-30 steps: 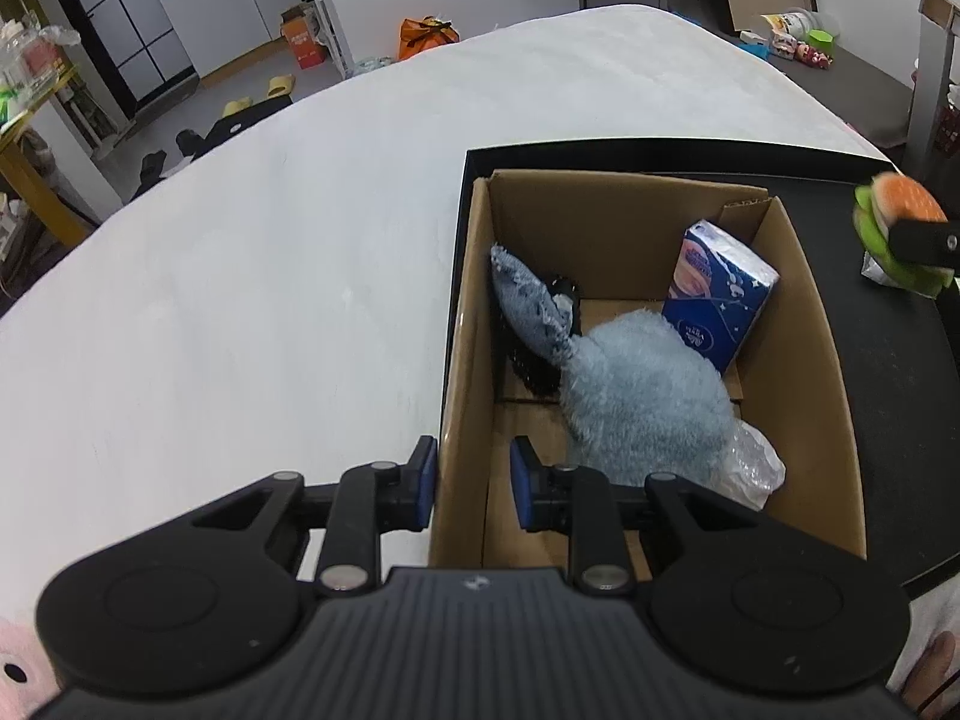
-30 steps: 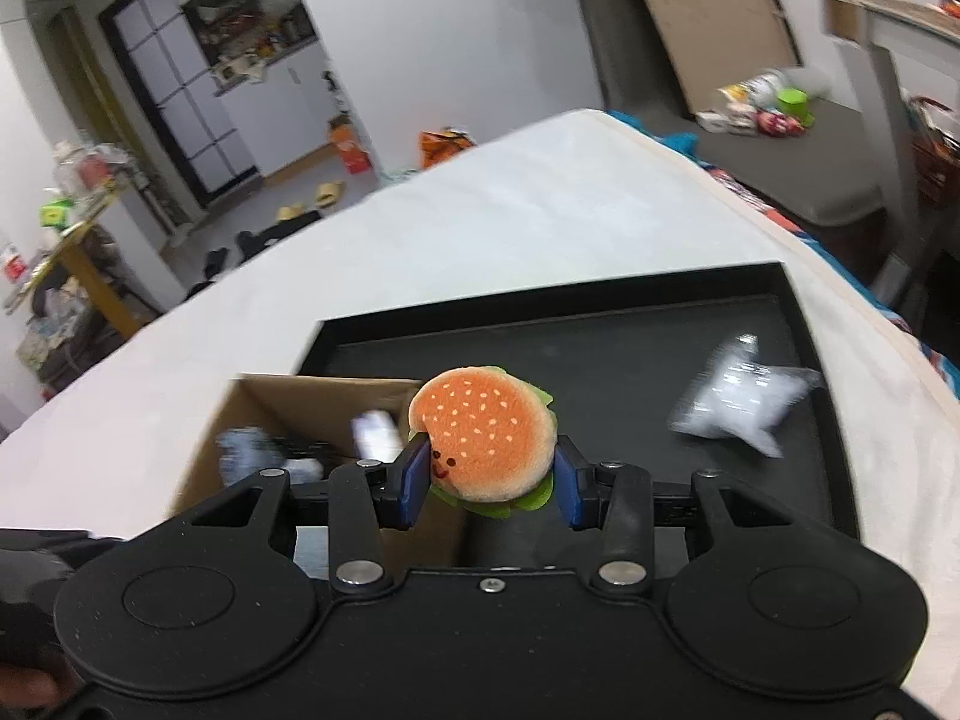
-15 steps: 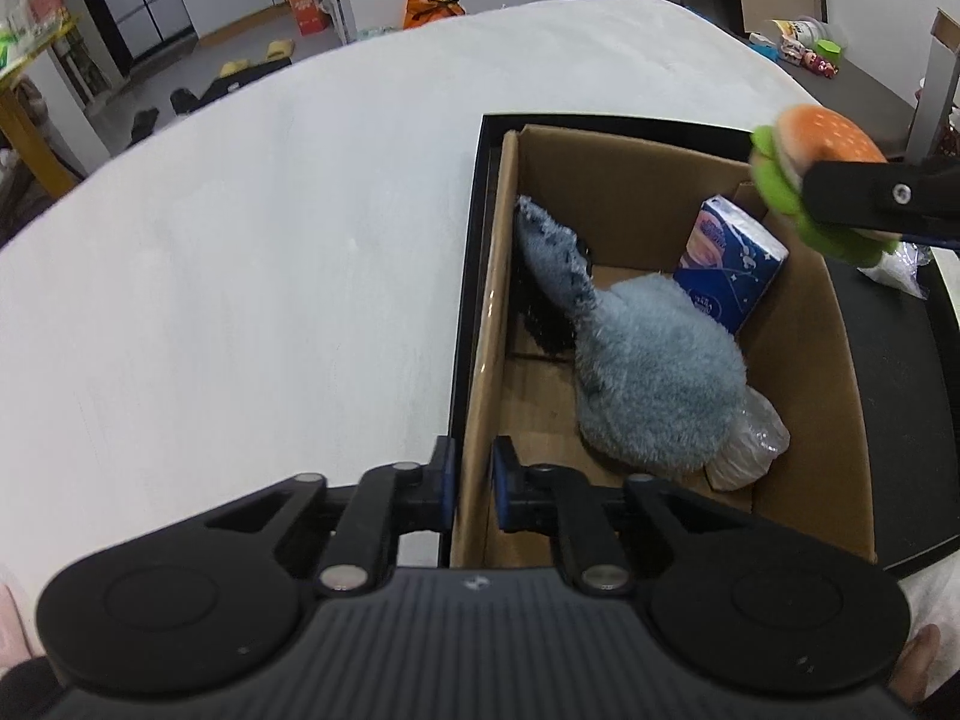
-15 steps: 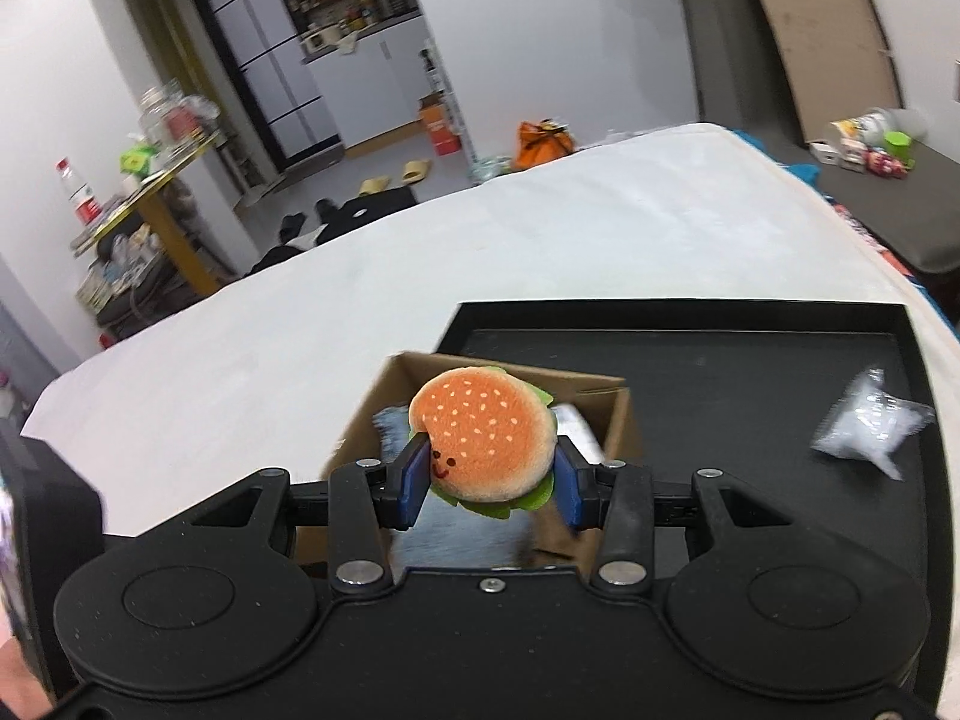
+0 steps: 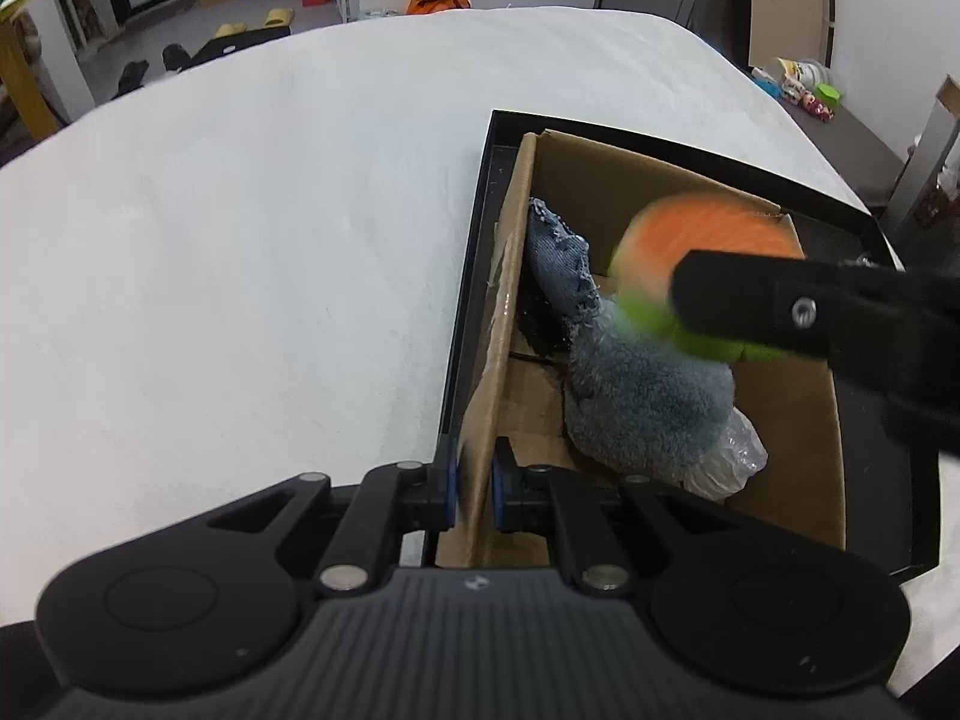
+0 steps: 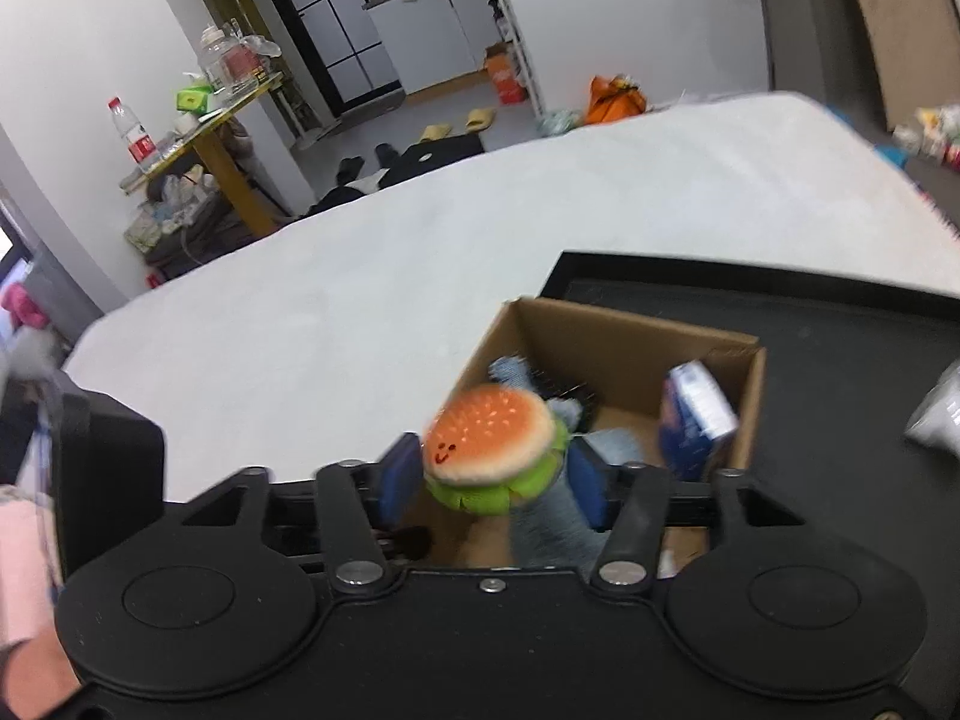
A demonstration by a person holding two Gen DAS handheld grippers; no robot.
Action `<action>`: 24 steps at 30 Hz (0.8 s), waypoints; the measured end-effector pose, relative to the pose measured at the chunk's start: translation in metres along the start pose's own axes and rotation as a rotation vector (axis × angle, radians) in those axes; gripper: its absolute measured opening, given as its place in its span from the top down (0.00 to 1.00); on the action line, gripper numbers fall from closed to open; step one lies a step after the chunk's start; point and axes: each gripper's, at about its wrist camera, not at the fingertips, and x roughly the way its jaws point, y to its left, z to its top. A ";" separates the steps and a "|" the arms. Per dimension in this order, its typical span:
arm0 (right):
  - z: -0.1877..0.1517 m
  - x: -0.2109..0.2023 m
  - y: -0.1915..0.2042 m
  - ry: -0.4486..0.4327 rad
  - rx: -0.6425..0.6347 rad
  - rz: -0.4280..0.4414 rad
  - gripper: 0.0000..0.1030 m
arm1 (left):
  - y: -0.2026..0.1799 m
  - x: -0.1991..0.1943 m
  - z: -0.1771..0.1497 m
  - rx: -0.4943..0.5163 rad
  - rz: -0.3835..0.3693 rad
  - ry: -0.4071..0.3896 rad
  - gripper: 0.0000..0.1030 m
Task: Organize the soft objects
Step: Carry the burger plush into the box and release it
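Observation:
A cardboard box (image 5: 792,420) stands in a black tray (image 5: 474,276) on a white surface. In the box lie a grey-blue plush (image 5: 648,384), a blue tissue pack (image 6: 696,420) and clear plastic (image 5: 732,462). My left gripper (image 5: 473,495) is shut on the box's left wall. My right gripper (image 6: 493,483) has its jaws spread, with the burger plush (image 6: 492,450) between them over the box, apart from the right pad. The burger plush also shows blurred in the left wrist view (image 5: 690,258).
A crumpled white bag (image 6: 936,420) lies on the tray to the right of the box. The white surface (image 5: 240,240) spreads wide to the left. Room clutter and a yellow table (image 6: 210,138) stand far behind.
My right gripper carried the burger plush left to over the box and its jaws have spread. My left gripper closed on the box's left wall.

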 end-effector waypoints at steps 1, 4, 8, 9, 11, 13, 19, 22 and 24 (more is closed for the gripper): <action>0.001 0.000 0.001 0.007 0.002 0.005 0.42 | 0.002 0.000 0.000 -0.006 -0.006 0.002 0.90; 0.007 -0.001 0.003 0.010 0.003 -0.005 0.39 | 0.006 0.001 0.000 -0.026 -0.018 0.006 0.90; 0.021 -0.005 -0.002 -0.023 0.012 -0.021 0.39 | 0.008 0.002 0.000 -0.028 -0.025 0.007 0.90; 0.026 -0.006 -0.004 -0.028 0.019 -0.030 0.39 | 0.008 0.002 0.001 -0.028 -0.029 0.010 0.90; 0.029 -0.005 -0.009 -0.038 0.020 -0.052 0.39 | 0.009 0.002 0.001 -0.031 -0.031 0.012 0.89; 0.031 -0.004 -0.014 -0.044 0.021 -0.077 0.39 | 0.010 0.003 0.002 -0.029 -0.035 0.017 0.89; 0.020 -0.002 -0.034 -0.040 0.056 -0.114 0.39 | 0.006 0.003 0.006 -0.018 -0.018 0.023 0.87; 0.016 -0.003 -0.040 -0.040 0.066 -0.127 0.39 | 0.002 0.002 0.008 -0.004 -0.004 0.015 0.87; 0.014 -0.005 -0.045 -0.047 0.070 -0.139 0.39 | -0.002 0.001 0.008 0.015 0.019 0.009 0.86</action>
